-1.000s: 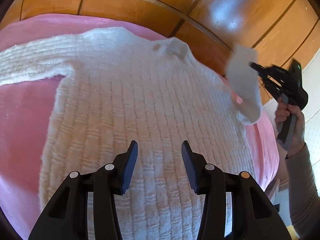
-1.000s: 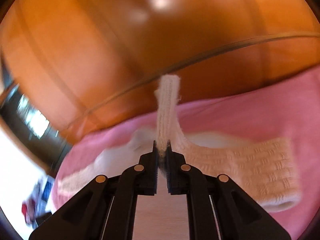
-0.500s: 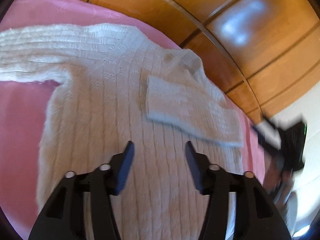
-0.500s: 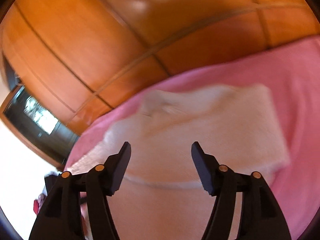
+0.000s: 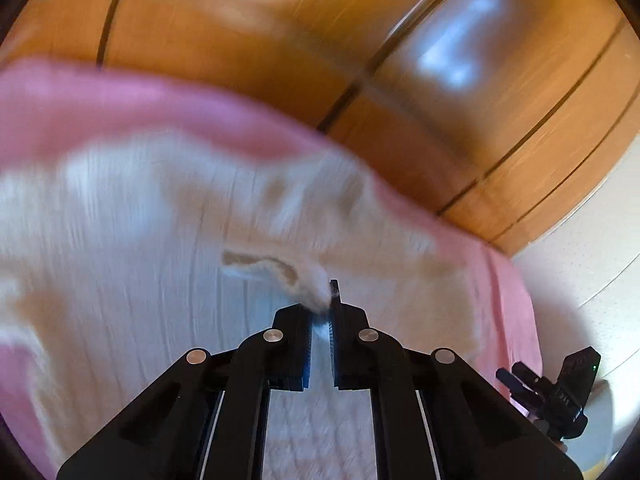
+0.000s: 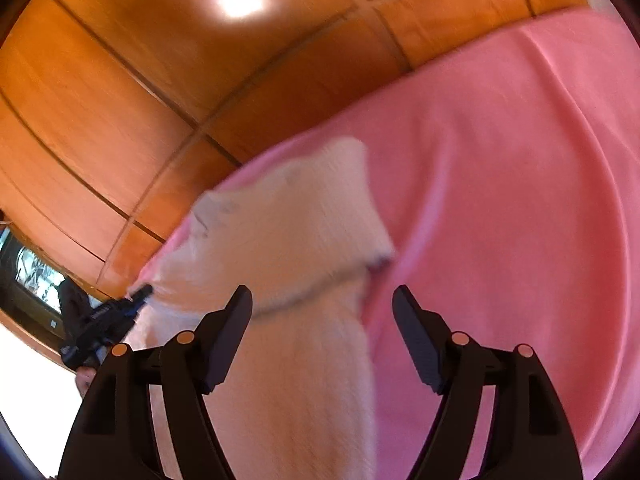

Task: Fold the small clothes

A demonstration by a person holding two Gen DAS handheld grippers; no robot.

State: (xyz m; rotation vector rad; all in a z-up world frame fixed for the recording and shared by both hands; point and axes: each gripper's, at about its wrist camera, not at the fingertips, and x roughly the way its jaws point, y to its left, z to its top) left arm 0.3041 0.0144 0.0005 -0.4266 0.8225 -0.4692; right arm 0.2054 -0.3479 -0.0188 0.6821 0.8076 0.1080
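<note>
A small white knit sweater (image 5: 140,248) lies on a pink bedcover (image 5: 100,108). My left gripper (image 5: 320,312) is shut on a pinch of the sweater's knit, pulling a fold (image 5: 276,272) up off the garment. The view is blurred by motion. My right gripper (image 6: 322,304) is open and empty, held just above the sweater (image 6: 288,232), whose right sleeve lies folded across the body. The right gripper also shows at the lower right of the left wrist view (image 5: 516,380); the left gripper shows at the left of the right wrist view (image 6: 140,294).
Wooden panelled wardrobe doors (image 5: 360,60) stand behind the bed. The pink bedcover (image 6: 520,200) spreads wide to the right of the sweater. A white wall (image 5: 592,264) is at the right.
My right gripper let go of the sleeve, which now lies folded across the sweater, and drew back open. My left gripper went from open above the sweater to shut on its knit.
</note>
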